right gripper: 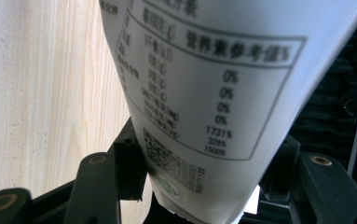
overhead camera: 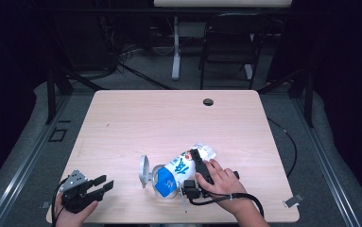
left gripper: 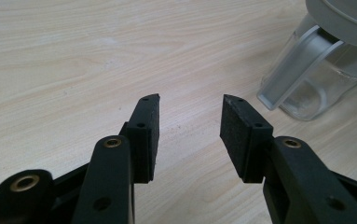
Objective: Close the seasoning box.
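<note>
Item: white-and-blue pouch point(overhead camera: 181, 169), clamped between pads of right gripper point(overhead camera: 198, 170), tilted with blue end lowered at mouth of clear jug point(overhead camera: 151, 175); pose judged suited to pouring contents in. Printed label seen close in right gripper view point(right gripper: 199, 93). Jug stood near front edge of desk point(overhead camera: 169, 118). Right hand point(overhead camera: 221, 182) wrapped over gripper body, forearm entered from bottom. Left gripper point(overhead camera: 104, 184) held low at front-left corner, jaws apart, nothing between; jug handle point(left gripper: 297, 65) seen just ahead.

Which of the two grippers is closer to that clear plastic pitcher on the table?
The right. The right gripper holds a white and blue bag tipped over the pitcher, just beside it. The left gripper sits open and apart, off to the pitcher's left.
</note>
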